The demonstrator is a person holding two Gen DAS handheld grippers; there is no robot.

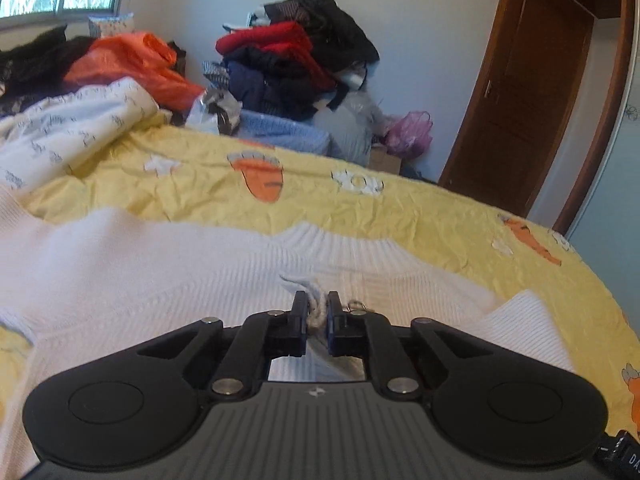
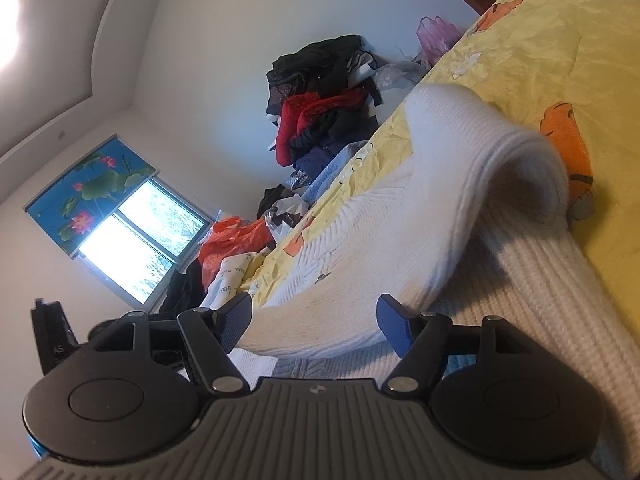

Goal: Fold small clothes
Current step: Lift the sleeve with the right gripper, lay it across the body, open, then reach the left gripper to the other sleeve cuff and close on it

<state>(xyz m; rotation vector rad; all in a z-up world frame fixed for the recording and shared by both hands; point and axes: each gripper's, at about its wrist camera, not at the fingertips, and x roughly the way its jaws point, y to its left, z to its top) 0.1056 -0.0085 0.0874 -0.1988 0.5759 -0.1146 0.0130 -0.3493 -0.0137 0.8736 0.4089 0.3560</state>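
A white ribbed knit sweater (image 1: 168, 272) lies spread on the yellow carrot-print bedspread (image 1: 360, 208), its collar toward the far side. My left gripper (image 1: 317, 312) is shut on a pinch of the sweater's fabric near the middle of its body. In the right wrist view the sweater (image 2: 400, 216) is partly lifted and curled over, with a rolled edge (image 2: 532, 172) hanging in the air. My right gripper (image 2: 316, 320) is open, tilted sideways, its blue-padded fingers on either side of the sweater's lower edge without closing on it.
A pile of dark and red clothes (image 1: 296, 64) stands against the far wall. An orange plastic bag (image 1: 136, 64) and a white printed cloth (image 1: 76, 128) lie at the bed's far left. A brown door (image 1: 528, 80) is at the right. A purple bag (image 1: 412, 132) sits beyond the bed.
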